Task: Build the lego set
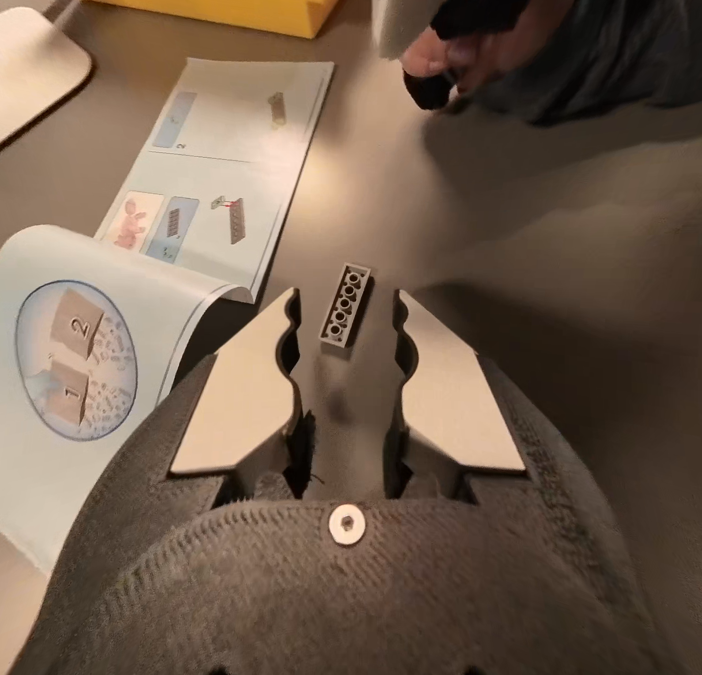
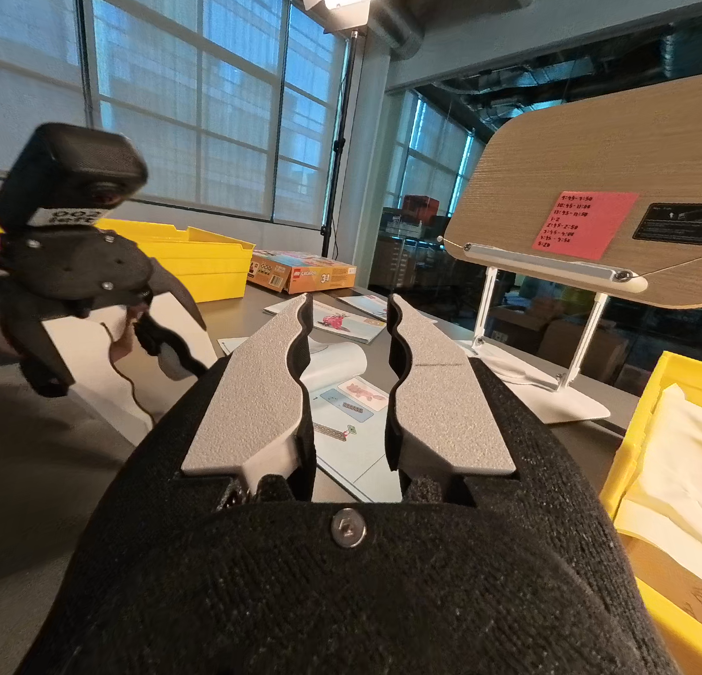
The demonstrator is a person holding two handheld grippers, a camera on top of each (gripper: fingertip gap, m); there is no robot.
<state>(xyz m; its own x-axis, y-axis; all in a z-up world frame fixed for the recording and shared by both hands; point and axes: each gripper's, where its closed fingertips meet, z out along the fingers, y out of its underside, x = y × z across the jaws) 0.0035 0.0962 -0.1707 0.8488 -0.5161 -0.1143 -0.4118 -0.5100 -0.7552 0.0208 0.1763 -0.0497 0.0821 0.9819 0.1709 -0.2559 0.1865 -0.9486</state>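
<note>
A small grey stud plate (image 1: 345, 305) lies upside down on the brown table (image 1: 475, 238), its underside tubes facing up. My left gripper (image 1: 346, 292) is low over it, with the plate between the two fingertips. Table shows on both sides of the plate, so neither pad touches it and the jaws stand open. An open instruction booklet (image 1: 228, 162) lies just left of it. My right gripper (image 2: 349, 297) is open and empty, held above the table over the same booklet (image 2: 342, 409). The left gripper's black body (image 2: 76, 269) shows at the left of the right wrist view.
Yellow bins stand at the back left (image 2: 197, 261) and at the right edge (image 2: 626, 447). A cardboard toy box (image 2: 304, 273) and two more booklets (image 2: 342, 324) lie beyond. A wooden board on a white stand (image 2: 569, 219) is to the right. A blurred hand (image 1: 456, 56) is at the far side. About 15 centimetres separates my left fingertips from my right.
</note>
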